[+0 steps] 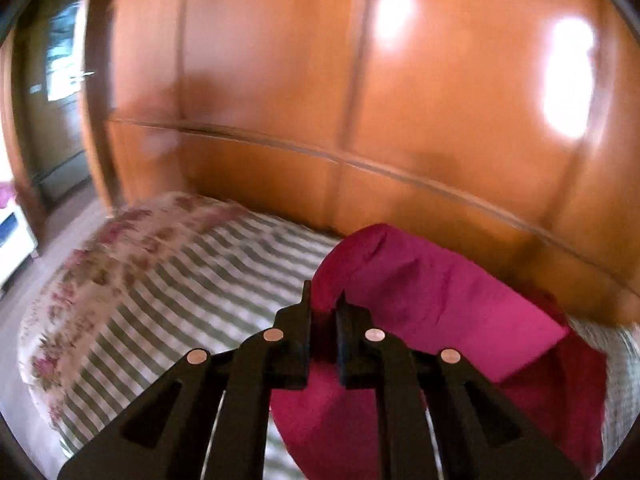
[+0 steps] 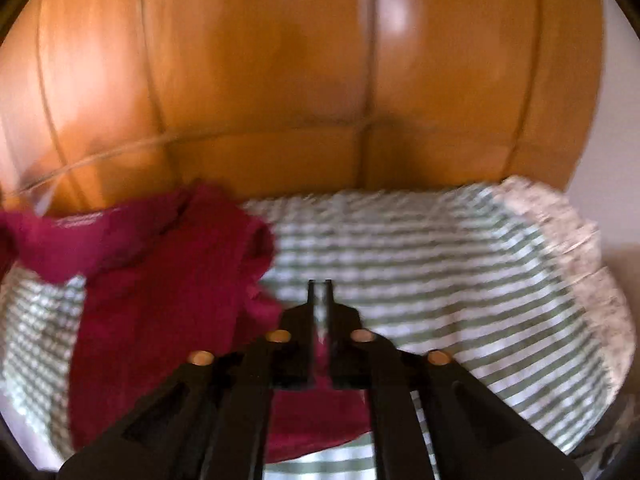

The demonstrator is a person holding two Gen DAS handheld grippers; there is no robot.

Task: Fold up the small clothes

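Note:
A magenta garment (image 1: 432,304) hangs bunched over the striped bed, lifted off the bedding. My left gripper (image 1: 324,300) is shut on a fold of it, with cloth filling the gap between the fingers. In the right wrist view the same garment (image 2: 160,280) drapes at the left, and its lower part runs under the tool. My right gripper (image 2: 320,292) stands just right of that cloth, its jaws apart by a narrow slit. Pale striped bedding shows through the slit at the tips, and no cloth sits between them. Both views are blurred.
The bed (image 1: 180,280) has a green-and-white striped sheet with a floral border (image 1: 100,264) at its edge. A tall orange wooden wardrobe (image 1: 280,80) stands close behind the bed. The striped sheet (image 2: 440,280) lies bare to the right of the garment.

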